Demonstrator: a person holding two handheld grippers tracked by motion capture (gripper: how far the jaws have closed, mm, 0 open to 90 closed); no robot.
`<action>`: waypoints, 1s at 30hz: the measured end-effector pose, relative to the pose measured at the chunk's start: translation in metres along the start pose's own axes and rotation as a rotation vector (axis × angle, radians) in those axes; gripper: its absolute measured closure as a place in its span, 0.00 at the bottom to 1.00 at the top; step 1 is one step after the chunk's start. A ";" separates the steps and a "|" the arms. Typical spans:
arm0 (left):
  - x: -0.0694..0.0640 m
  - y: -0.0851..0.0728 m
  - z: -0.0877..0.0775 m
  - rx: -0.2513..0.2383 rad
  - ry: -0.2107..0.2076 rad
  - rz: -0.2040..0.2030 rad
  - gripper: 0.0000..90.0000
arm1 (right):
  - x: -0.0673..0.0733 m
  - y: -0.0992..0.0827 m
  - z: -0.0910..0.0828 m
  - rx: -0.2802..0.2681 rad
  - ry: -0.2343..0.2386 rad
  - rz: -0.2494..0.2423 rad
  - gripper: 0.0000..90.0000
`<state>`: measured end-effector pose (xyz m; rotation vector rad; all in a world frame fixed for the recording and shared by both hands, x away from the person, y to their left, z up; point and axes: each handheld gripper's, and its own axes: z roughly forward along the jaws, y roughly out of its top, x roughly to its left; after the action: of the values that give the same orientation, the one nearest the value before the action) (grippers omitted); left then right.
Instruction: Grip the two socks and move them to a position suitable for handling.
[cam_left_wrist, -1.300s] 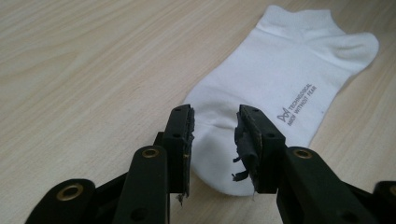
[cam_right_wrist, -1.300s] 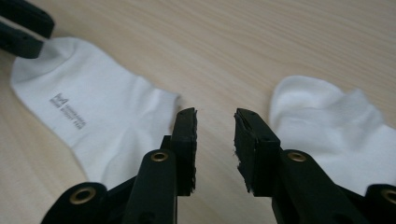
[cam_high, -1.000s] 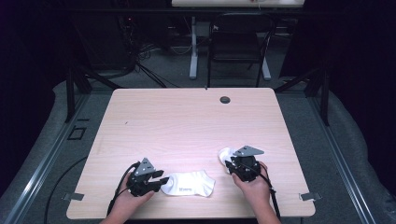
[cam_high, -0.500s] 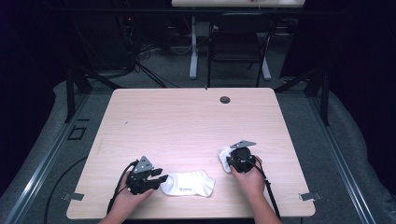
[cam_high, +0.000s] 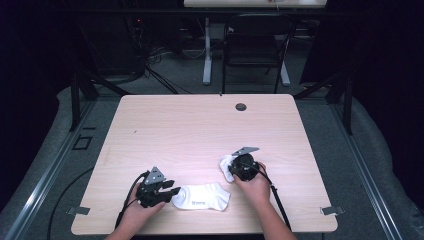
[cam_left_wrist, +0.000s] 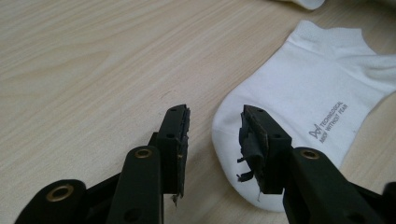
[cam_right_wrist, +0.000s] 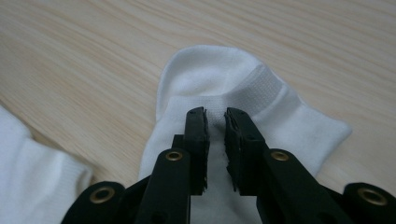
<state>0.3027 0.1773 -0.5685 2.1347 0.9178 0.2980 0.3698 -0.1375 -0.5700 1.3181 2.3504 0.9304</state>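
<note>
At the near edge of the counter (cam_high: 200, 125), I work two white ankle socks, both light, limp and easily bunched. My right gripper (cam_right_wrist: 215, 122) stands over the crumpled sock (cam_right_wrist: 243, 88) at near right; its fingers (cam_right_wrist: 196, 135) have just been closing, with a ridge of fabric between them and a narrow gap still showing, so I judge the pinch not yet made. The flat sock (cam_high: 202, 196) lies near centre, its toe just beside my left gripper (cam_left_wrist: 215, 135), whose fingers are released and parted, one above bare wood, the other over the toe edge. Soft knit will sag and slip from a shallow bite, so I would take the ribbed cuff (cam_right_wrist: 273, 86) or a gathered fold. No containers stand on the counter.
</note>
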 end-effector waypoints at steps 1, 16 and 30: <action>0.000 0.000 0.000 0.002 -0.001 0.003 0.68 | 0.003 0.002 0.002 0.004 0.008 -0.009 0.88; 0.002 -0.001 0.000 0.001 0.002 -0.007 0.67 | 0.056 0.034 0.012 -0.064 0.081 -0.134 0.84; 0.009 -0.002 -0.002 -0.011 -0.004 -0.019 0.65 | 0.084 0.035 0.022 0.035 0.055 -0.217 0.73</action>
<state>0.3070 0.1859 -0.5691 2.1144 0.9315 0.2886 0.3594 -0.0452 -0.5583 1.0346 2.5006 0.8723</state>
